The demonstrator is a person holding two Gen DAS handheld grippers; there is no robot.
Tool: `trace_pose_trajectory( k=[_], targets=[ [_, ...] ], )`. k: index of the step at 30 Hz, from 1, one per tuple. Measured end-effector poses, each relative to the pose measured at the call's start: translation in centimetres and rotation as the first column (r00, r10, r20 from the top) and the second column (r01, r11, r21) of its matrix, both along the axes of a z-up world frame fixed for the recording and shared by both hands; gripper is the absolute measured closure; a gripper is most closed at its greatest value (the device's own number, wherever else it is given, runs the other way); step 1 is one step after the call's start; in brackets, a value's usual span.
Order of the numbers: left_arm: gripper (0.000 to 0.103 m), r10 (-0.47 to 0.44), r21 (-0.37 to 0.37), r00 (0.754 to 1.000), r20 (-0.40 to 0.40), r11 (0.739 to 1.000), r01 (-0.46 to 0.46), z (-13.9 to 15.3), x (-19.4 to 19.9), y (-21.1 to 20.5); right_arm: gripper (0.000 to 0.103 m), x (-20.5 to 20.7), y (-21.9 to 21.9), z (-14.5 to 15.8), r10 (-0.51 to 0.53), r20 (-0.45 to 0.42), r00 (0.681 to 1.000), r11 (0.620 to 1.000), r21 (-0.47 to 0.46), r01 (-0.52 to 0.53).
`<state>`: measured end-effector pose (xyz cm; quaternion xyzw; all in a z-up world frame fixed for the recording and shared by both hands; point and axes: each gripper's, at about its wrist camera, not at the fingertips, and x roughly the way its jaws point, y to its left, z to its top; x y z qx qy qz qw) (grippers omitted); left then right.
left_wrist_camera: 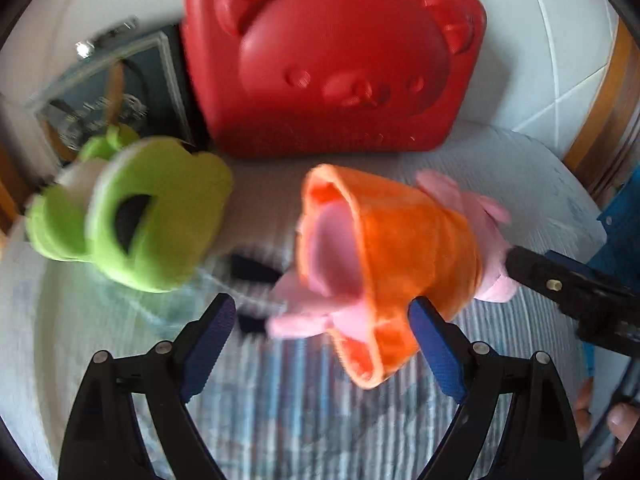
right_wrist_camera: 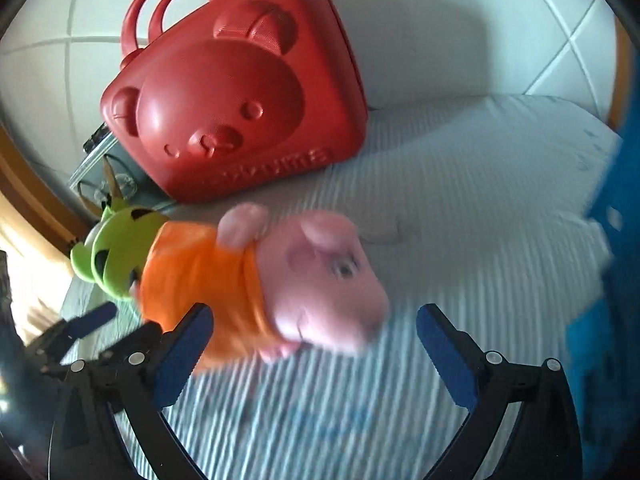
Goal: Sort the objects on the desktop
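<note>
A pink pig plush in an orange dress (left_wrist_camera: pixel 400 248) lies on the striped cloth, dress hem toward my left gripper (left_wrist_camera: pixel 323 302). That gripper is open, and the hem sits between its blue pads with the right pad close beside it. In the right wrist view the pig (right_wrist_camera: pixel 320 276) lies ahead of my right gripper (right_wrist_camera: pixel 316 312), which stands wide open around its head end, pads apart from it. A finger of the right gripper (left_wrist_camera: pixel 532 268) reaches the pig's head from the right. A green frog plush (left_wrist_camera: pixel 132 216) lies left of the pig. A red bear-face case (left_wrist_camera: pixel 332 56) stands behind both.
The cloth (right_wrist_camera: pixel 460 220) covers the tabletop against a white tiled wall (right_wrist_camera: pixel 460 32). A glassy framed object (left_wrist_camera: pixel 108 92) leans behind the case at the left. Something blue (left_wrist_camera: pixel 620 216) stands at the right edge. A person's fingers (left_wrist_camera: pixel 624 420) show at the lower right.
</note>
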<state>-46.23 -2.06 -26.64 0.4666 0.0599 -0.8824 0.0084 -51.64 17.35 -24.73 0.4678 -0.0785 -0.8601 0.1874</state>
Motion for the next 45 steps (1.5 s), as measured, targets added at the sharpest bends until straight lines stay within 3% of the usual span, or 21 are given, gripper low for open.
trace_pose_trajectory(
  k=[4,8,14,16,18,22,30,38,45],
  targets=[
    [0.011,-0.053,0.019,0.999,0.01,0.998,0.053,-1.4,-1.2,0.9,0.0,-1.8,-0.9,-2.6,0.038,0.054,0.998,0.999,0.003,-0.038],
    [0.01,-0.077,0.006,0.997,-0.001,0.997,0.077,-1.4,-2.2,1.5,0.0,-2.6,-0.7,-3.0,0.062,0.033,0.998,0.997,-0.054,-0.06],
    [0.01,-0.109,-0.012,0.994,-0.005,0.994,0.109,-2.3,-3.0,2.5,0.001,-2.8,-0.8,-3.4,0.087,0.006,0.996,0.994,-0.065,-0.086],
    [0.018,-0.114,-0.028,0.993,-0.021,0.993,0.113,-2.3,-2.7,2.9,0.02,-2.4,-1.2,-3.0,0.11,-0.009,0.994,0.992,-0.067,-0.11],
    [0.022,-0.113,-0.041,0.993,-0.029,0.993,0.112,-2.1,-2.5,3.1,0.023,-2.1,-1.9,-2.4,0.105,-0.027,0.994,0.994,-0.025,-0.106],
    [0.026,-0.117,-0.043,0.992,-0.045,0.992,0.115,-1.1,-1.8,3.0,0.027,-1.5,-1.6,-1.6,0.095,-0.026,0.995,0.995,-0.032,-0.096],
    [0.026,-0.121,-0.051,0.987,-0.105,0.992,0.116,4.0,1.9,2.4,0.029,1.9,-1.3,3.2,0.105,-0.074,0.992,0.993,-0.046,-0.109],
    [0.026,-0.101,-0.079,0.974,-0.202,0.993,0.086,11.5,8.5,1.1,0.029,8.0,-2.9,10.9,0.13,-0.164,0.978,0.988,-0.067,-0.142],
    [0.026,-0.114,-0.089,0.938,-0.327,0.992,0.09,19.0,15.7,1.2,0.029,14.8,-2.9,18.6,0.124,-0.274,0.954,0.986,-0.071,-0.148]
  ],
)
